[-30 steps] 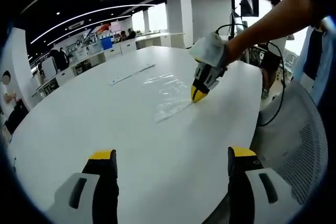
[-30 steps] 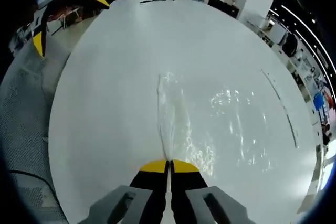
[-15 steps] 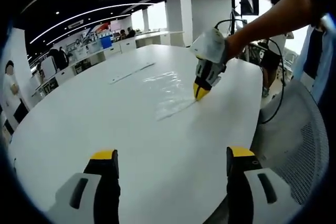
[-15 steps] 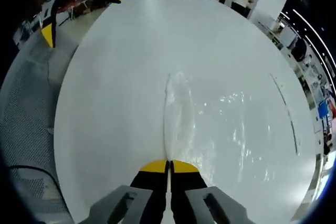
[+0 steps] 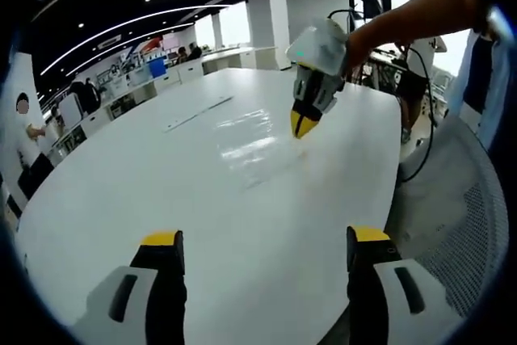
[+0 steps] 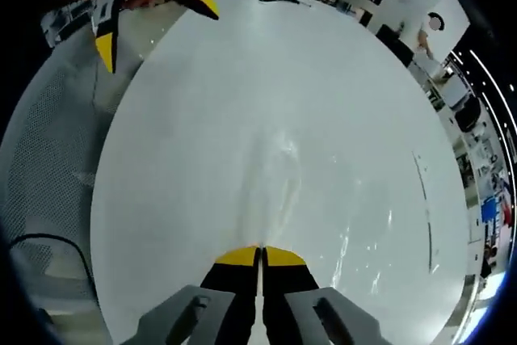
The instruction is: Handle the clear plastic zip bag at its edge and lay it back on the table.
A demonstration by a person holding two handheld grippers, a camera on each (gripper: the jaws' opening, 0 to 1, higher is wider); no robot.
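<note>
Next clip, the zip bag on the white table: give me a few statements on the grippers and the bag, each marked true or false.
1. The right gripper is shut on an edge of the clear zip bag. True.
2. The left gripper is shut on the bag's other end. False: its jaws stand wide apart, holding nothing.
3. The bag lies on a wooden floor. False: it is over the white table.
4. A long thin strip lies on the table beyond the bag. True.

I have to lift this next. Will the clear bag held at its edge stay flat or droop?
It will probably droop: the bag is thin film, wrinkled and sagging from the edge pinched in the right tool down to the table. It looks empty, so likely very light. Its glossy surface may slip.
</note>
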